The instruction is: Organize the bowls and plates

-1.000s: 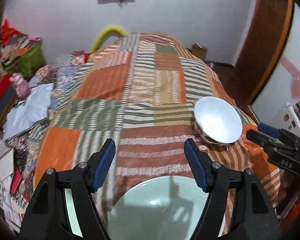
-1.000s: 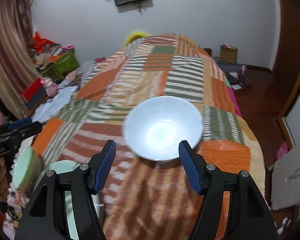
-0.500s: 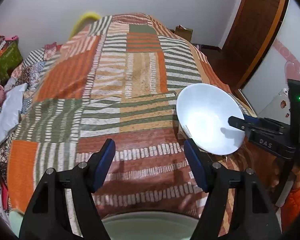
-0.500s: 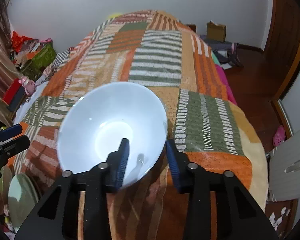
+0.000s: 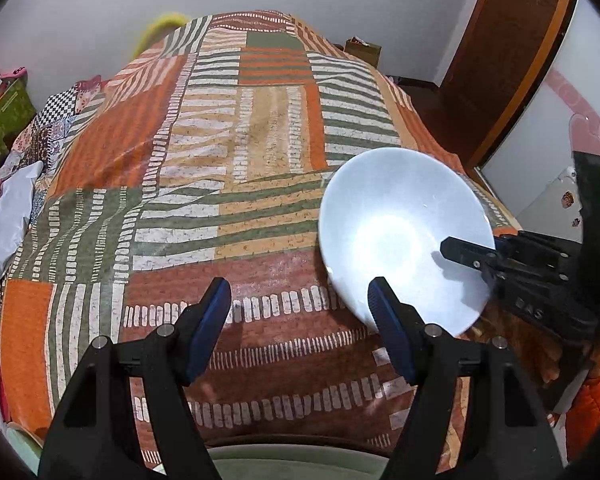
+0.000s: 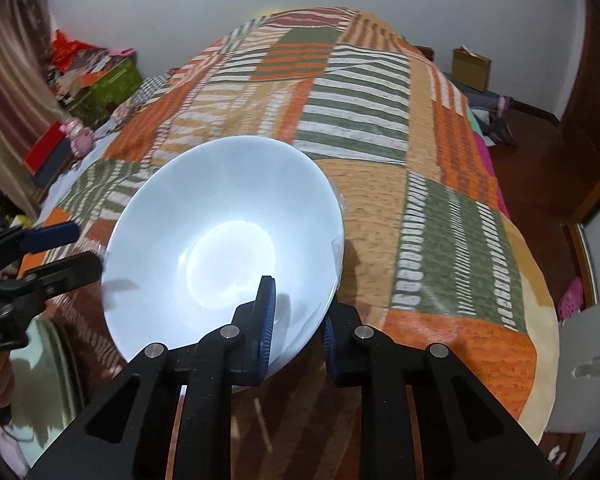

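**Right claw clamped on bowl rim, left claw idle and open**

Bedroom, white walls, wooden door on the right. Work surface is a bed under a patchwork bedspread (image 5: 260, 184) in orange, green and tan stripes. Clutter on the floor along the left side.

My right gripper (image 6: 296, 332) is now closed on the near rim of the white bowl (image 6: 220, 248): one blue pad inside the wall, the other outside. A second ago those jaws were wide apart with the bowl sitting clear ahead of them on the bedspread; half a second ago they were straddling the rim, not quite tight. They've just been closing, rim between them. The bowl looks tipped toward the camera; I can't tell whether its base is off the cloth.

My left gripper (image 5: 300, 320) is open, nothing between the pads, only bedspread. Same gap as a second ago. In its view the white bowl (image 5: 400, 240) sits to the right, larger and nearer than before, just beside the right-hand pad; contact unclear.

Pale green plate (image 5: 296, 468): only a sliver at the bottom edge of the left view, where a second ago it filled the lower frame. In the right view, pale green plates (image 6: 48, 364) show at the lower left, near the bed's edge, below the left gripper.
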A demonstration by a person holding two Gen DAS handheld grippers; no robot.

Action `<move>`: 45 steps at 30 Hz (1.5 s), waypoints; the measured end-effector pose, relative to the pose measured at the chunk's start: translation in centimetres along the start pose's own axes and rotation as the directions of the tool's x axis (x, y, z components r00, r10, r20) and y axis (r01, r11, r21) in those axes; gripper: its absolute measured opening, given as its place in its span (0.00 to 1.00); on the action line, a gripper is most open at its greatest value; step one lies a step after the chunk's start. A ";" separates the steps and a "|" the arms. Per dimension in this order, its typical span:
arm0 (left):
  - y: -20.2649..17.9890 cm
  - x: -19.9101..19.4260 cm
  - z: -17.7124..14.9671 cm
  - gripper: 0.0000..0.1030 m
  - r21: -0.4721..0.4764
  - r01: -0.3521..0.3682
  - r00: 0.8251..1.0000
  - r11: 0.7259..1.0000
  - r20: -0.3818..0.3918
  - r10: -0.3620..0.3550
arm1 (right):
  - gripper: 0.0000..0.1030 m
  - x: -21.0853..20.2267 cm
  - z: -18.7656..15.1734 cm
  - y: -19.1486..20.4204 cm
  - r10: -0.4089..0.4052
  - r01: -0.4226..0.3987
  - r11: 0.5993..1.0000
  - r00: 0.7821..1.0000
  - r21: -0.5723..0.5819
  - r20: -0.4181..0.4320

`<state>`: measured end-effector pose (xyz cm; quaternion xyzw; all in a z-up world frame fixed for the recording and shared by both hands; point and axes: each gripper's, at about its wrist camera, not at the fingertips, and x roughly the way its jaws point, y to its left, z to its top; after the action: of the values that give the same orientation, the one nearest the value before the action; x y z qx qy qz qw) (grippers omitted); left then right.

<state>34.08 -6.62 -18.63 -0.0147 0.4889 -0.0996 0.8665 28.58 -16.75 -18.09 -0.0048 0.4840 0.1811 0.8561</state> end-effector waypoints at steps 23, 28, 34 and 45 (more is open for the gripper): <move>-2.5 3.3 -0.8 0.20 0.051 -0.002 0.996 0.999 -0.088 0.006 | 0.18 -0.3 -0.2 1.0 0.052 -0.052 0.999 0.998 0.009 -0.023; -2.8 1.7 -0.9 0.20 0.050 0.014 0.998 0.999 -0.067 -0.011 | 0.18 -1.5 -0.5 1.3 0.044 -0.044 0.999 0.999 0.013 -0.011; -3.2 -1.4 -1.5 0.20 0.048 0.021 1.000 0.999 -0.023 -0.020 | 0.18 -4.3 -0.6 2.4 0.038 -0.039 0.999 0.999 0.007 0.031; -3.2 -8.1 -3.1 0.20 0.043 0.018 0.997 0.999 0.069 -0.021 | 0.18 -8.6 -1.2 5.6 0.033 -0.031 0.999 0.995 -0.028 0.099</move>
<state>26.81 -8.05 -13.02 -0.0047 0.4562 -0.1179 0.8820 21.82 -14.38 -10.61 0.0008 0.4384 0.2012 0.8760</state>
